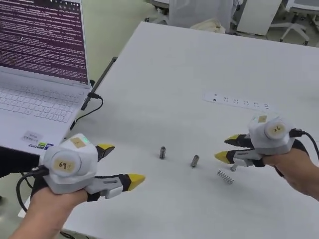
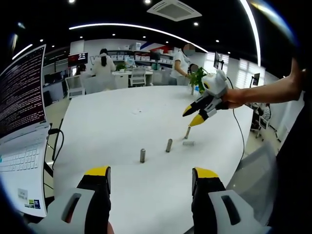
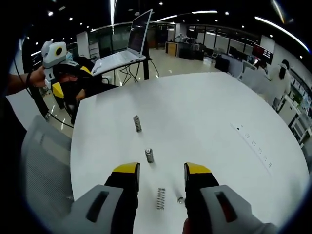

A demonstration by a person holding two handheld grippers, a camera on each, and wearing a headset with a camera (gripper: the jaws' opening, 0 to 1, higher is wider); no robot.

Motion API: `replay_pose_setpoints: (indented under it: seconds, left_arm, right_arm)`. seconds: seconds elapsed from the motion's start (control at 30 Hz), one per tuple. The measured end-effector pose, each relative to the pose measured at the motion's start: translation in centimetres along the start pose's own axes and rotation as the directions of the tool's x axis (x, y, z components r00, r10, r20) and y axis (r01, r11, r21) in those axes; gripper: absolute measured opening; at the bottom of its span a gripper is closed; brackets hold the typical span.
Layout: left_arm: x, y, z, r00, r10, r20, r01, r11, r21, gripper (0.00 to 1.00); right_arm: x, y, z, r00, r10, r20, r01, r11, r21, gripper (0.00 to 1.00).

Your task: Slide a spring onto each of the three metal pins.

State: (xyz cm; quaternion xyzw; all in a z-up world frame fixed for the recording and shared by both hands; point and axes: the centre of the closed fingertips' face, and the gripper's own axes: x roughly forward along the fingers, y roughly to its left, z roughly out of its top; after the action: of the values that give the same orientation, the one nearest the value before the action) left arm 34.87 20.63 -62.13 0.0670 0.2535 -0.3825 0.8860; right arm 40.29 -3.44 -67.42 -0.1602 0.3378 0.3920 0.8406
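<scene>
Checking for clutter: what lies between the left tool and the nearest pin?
Only bare table from left tool to nearest pin, per the left gripper view.

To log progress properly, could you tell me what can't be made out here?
Third pin: head view, half hidden behind the right gripper.
Whether left pin and middle pin are bare: head view, too small.
Laptop text: head view, too small, cut off by the edge.

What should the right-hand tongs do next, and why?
Probably lower the open right tongs and close them on the loose spring lying flat on the table just ahead of them. The small pin beside it looks bare, while the middle pin and the far pin seem to carry springs already.
</scene>
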Motion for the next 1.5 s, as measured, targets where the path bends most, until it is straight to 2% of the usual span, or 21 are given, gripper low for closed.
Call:
replay_pose_setpoints:
  seconds: [0.2,0.4,0.6,0.83,1.07,1.2,1.4,1.5]
  left_arm:
    - [0.4,0.1,0.3,1.0000,-0.004,-0.001,0.004,1.000,0.006,0.64]
    - [0.8,-0.1,0.7,0.9999,-0.014,-0.003,0.014,1.000,0.019,0.64]
    - [1.3,-0.1,0.8,0.9999,-0.016,-0.001,0.016,1.000,0.017,0.64]
    - [1.7,-0.6,0.9,0.9996,-0.028,-0.008,0.028,0.999,0.028,0.64]
    - [1.6,-1.0,1.2,0.9994,-0.035,-0.010,0.035,0.999,0.036,0.64]
    - [1.6,-0.9,1.3,0.9994,-0.034,-0.009,0.034,0.999,0.039,0.64]
    - [1.5,-1.2,1.5,0.9995,-0.031,-0.008,0.031,0.999,0.040,0.65]
    - [1.3,-1.3,1.5,0.9995,-0.032,-0.007,0.032,0.999,0.035,0.65]
  right_arm:
    - [-1.8,0.0,-0.6,0.9988,-0.033,0.036,0.031,0.999,0.036,0.37]
    - [-3.6,-0.3,-1.5,0.9932,-0.088,0.076,0.081,0.992,0.093,0.37]
    - [-5.5,0.0,-2.7,0.9865,-0.128,0.103,0.112,0.982,0.151,0.40]
    - [-7.3,0.5,-4.2,0.9817,-0.162,0.100,0.142,0.972,0.185,0.44]
    - [-8.9,1.1,-5.0,0.9755,-0.188,0.115,0.158,0.961,0.226,0.49]
    - [-9.9,1.6,-5.6,0.9683,-0.216,0.125,0.178,0.949,0.262,0.52]
    - [-10.4,2.8,-6.5,0.9689,-0.215,0.123,0.174,0.945,0.277,0.56]
    - [-10.7,3.2,-7.1,0.9664,-0.223,0.127,0.177,0.937,0.301,0.58]
